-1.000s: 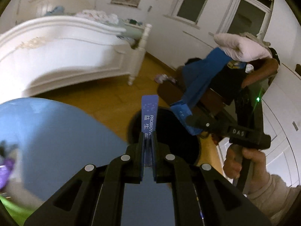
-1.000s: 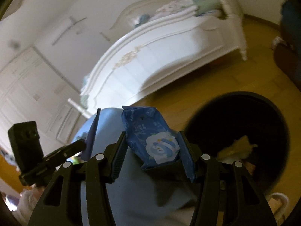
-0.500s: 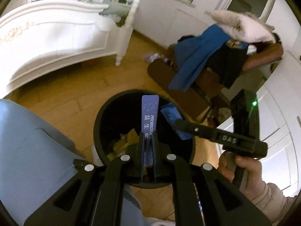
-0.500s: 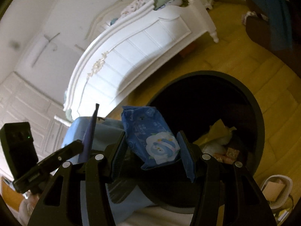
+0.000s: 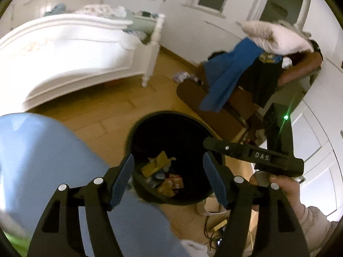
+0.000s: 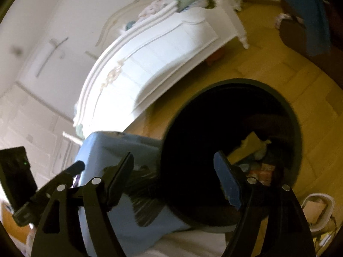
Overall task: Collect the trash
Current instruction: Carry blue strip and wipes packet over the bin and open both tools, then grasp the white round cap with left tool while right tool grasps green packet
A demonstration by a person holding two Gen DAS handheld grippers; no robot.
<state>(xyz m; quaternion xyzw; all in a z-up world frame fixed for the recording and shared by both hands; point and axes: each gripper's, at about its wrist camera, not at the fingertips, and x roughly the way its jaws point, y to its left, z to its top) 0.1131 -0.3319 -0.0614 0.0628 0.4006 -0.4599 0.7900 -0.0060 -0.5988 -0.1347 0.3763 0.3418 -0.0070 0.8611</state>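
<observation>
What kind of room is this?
Most likely a bedroom: a white carved bed with bedding on it, wooden flooring, and clothes heaped over a chair. A black trash bin stands on the floor.

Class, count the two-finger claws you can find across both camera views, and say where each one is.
2. The left claw hangs open over the round black plastic bin; the right claw is open above the same bin's near rim. None seem hidden.

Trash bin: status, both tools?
Left tool open, empty, over trash bin. Right tool open, empty, jaws just widened. Wrappers not between jaws. Nothing in the way.
</observation>
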